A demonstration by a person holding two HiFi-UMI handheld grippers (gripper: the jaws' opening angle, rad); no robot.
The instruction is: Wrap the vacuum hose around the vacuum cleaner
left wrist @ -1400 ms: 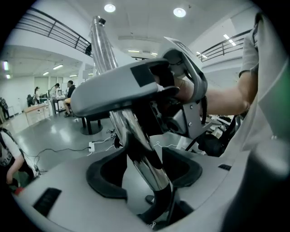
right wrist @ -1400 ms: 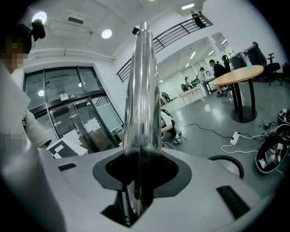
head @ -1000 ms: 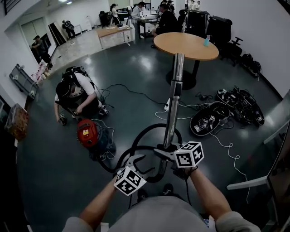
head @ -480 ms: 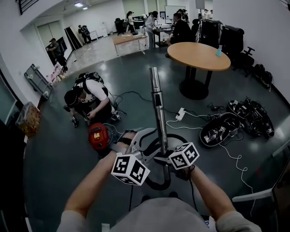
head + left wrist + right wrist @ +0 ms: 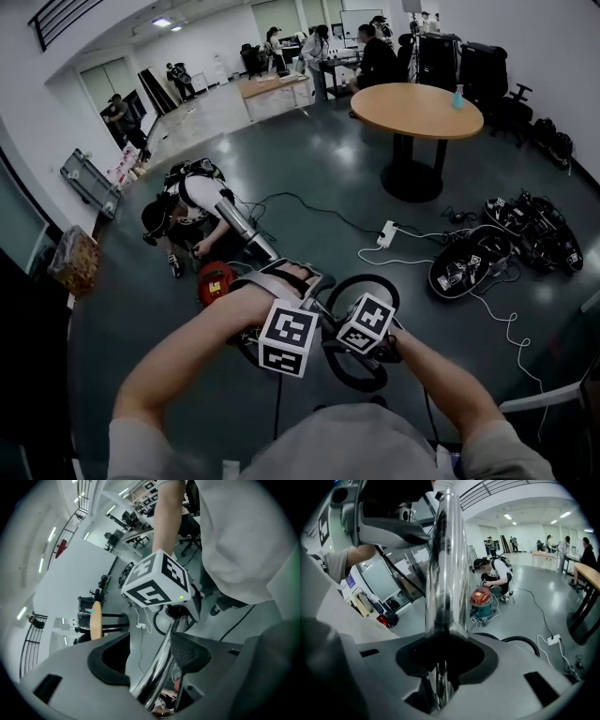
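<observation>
A chrome vacuum wand (image 5: 242,225) leans up and left from my hands toward the red vacuum cleaner (image 5: 216,281) on the floor. My left gripper (image 5: 281,277) is shut on the wand (image 5: 161,663), higher up than the right one. My right gripper (image 5: 326,317) is also shut on the wand (image 5: 446,564), lower down, where the tube sits in the groove of its jaws (image 5: 445,653). The black hose (image 5: 361,328) lies in a loop on the floor below my hands. The right gripper view shows the vacuum cleaner (image 5: 482,599) beyond the tube.
A person (image 5: 187,202) crouches right behind the vacuum cleaner. A white power strip (image 5: 386,234) and cables trail across the floor, with a pile of gear (image 5: 506,244) to the right. A round wooden table (image 5: 417,111) stands at the back right.
The wand has swung from pointing straight away to leaning left toward the vacuum cleaner. My left gripper has risen, rolled over and come onto the wand above the right one.
</observation>
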